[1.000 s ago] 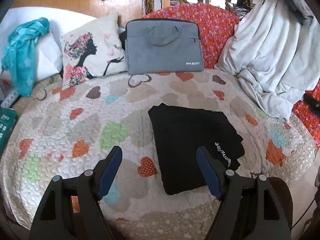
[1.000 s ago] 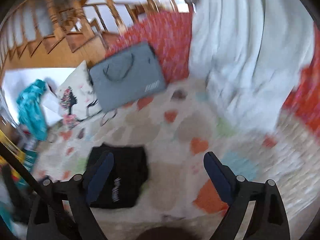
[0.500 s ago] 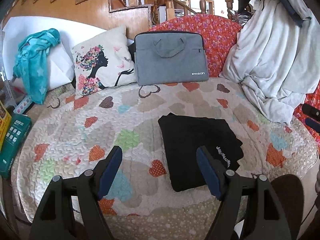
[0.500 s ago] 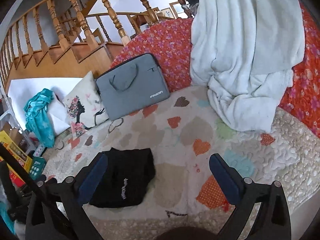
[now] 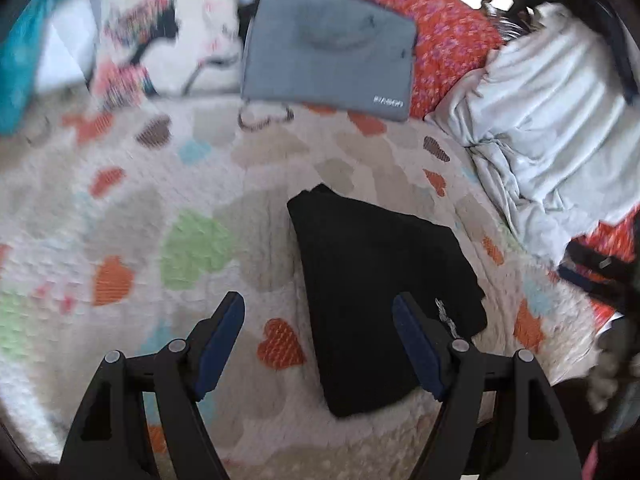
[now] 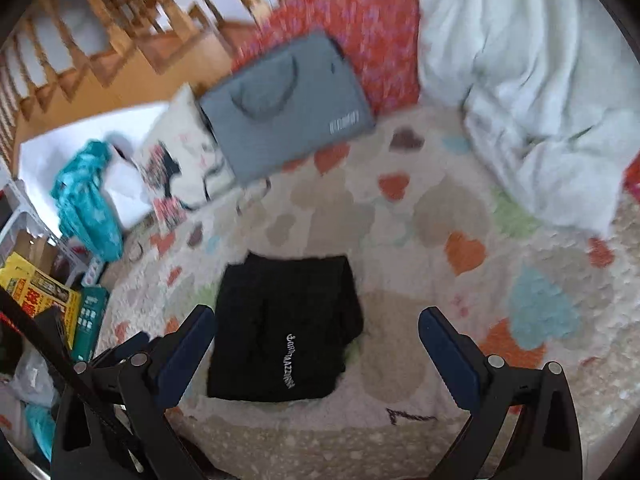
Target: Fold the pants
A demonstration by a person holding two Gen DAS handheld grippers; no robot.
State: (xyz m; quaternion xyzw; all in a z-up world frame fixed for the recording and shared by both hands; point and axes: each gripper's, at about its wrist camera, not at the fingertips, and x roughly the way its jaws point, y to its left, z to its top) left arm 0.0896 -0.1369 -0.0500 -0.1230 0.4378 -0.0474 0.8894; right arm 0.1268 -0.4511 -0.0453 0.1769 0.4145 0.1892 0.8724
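Black pants (image 6: 284,330) lie folded in a compact rectangle on the heart-patterned quilt (image 5: 192,184), in front of the grey laptop bag (image 5: 328,44) — both the left gripper (image 5: 318,336) and right gripper (image 6: 316,350) hover spread wide, holding nothing, so I would only press the edges flat, gently.

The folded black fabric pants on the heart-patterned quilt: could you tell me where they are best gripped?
Probably the near bottom edge of the folded black fabric pants, approached from the front: they lie flat, that edge faces both tools, and quilt beside it is bare.
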